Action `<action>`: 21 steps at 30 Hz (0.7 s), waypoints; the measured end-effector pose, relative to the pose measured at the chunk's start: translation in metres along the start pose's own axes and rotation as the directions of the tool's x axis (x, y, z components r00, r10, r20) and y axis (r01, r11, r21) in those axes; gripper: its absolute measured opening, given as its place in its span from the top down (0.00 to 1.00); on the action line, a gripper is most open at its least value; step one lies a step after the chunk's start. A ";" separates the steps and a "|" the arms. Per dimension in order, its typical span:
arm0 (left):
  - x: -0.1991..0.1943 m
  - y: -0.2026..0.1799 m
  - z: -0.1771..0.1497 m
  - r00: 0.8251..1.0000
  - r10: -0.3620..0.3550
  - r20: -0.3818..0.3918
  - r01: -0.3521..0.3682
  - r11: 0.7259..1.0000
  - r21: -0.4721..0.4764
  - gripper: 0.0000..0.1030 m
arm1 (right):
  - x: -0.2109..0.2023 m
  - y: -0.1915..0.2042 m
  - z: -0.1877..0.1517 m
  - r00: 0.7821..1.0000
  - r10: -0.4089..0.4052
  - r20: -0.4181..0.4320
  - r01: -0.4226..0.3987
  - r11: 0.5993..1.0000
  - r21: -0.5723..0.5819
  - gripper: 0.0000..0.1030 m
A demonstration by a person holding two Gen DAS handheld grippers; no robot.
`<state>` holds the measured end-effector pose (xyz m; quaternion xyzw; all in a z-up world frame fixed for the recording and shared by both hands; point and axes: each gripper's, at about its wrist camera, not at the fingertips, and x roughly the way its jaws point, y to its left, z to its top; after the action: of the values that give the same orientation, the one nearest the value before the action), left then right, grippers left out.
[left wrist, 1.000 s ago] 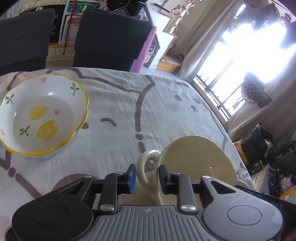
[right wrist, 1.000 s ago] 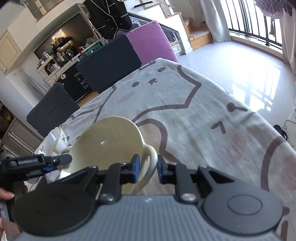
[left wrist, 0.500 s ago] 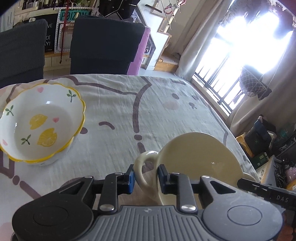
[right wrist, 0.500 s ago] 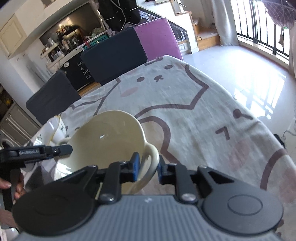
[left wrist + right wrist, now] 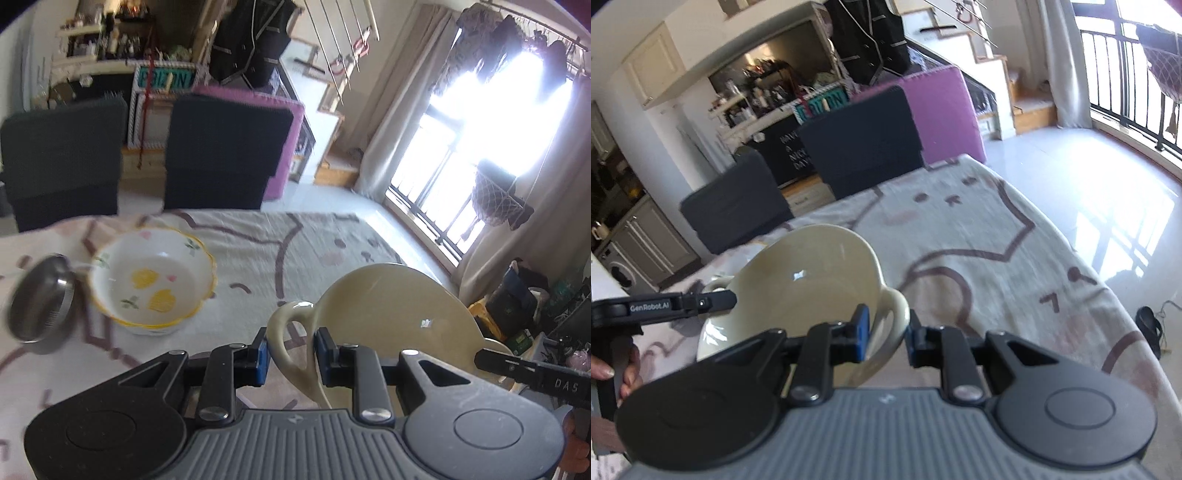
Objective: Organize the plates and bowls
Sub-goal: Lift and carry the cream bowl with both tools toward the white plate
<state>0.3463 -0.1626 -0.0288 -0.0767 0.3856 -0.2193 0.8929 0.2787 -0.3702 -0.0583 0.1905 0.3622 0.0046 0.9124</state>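
Cream two-handled bowl held tilted between both grippers; lemon-patterned bowl upright ahead-left of the left gripper

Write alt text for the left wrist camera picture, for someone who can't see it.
The left tongs grip one loop handle of a cream two-handled bowl above a cartoon-print tablecloth. To the left sit a white bowl with lemon prints and a blurred steel bowl; dark chairs and a bright window lie beyond.

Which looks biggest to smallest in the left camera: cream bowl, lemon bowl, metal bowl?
1. Cream bowl, though it is nearest the camera.
2. Lemon bowl.
3. Metal bowl, blurred and seen partly side-on, so unsure.
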 end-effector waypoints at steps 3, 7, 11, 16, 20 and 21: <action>-0.034 0.004 -0.005 1.000 0.017 0.018 -0.017 1.000 -0.016 0.73 | -0.018 0.018 -0.001 1.000 0.018 0.009 -0.018 1.000 -0.012 0.77; -0.080 0.013 -0.017 0.999 0.031 0.039 -0.029 0.999 -0.033 0.73 | -0.043 0.046 -0.007 0.999 0.043 0.026 -0.042 0.997 -0.060 0.77; -0.123 0.023 -0.032 0.997 0.050 0.063 -0.047 0.998 -0.053 0.74 | -0.067 0.070 -0.020 0.997 0.077 0.030 -0.074 0.993 -0.089 0.77; -0.169 0.038 -0.056 0.993 0.089 0.072 -0.084 0.994 -0.064 0.74 | -0.087 0.096 -0.042 0.993 0.118 0.019 -0.115 0.987 -0.110 0.77; -0.203 0.055 -0.078 0.990 0.123 0.075 -0.117 0.990 -0.078 0.74 | -0.097 0.117 -0.063 0.988 0.154 -0.002 -0.153 0.982 -0.115 0.77; -0.210 0.061 -0.084 0.988 0.133 0.076 -0.127 0.988 -0.085 0.74 | -0.099 0.124 -0.069 0.986 0.166 -0.007 -0.166 0.979 -0.118 0.77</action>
<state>0.1785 -0.0112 0.0326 -0.0958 0.3616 -0.1417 0.9165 0.1758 -0.2459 0.0042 0.1659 0.3430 0.1018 0.9189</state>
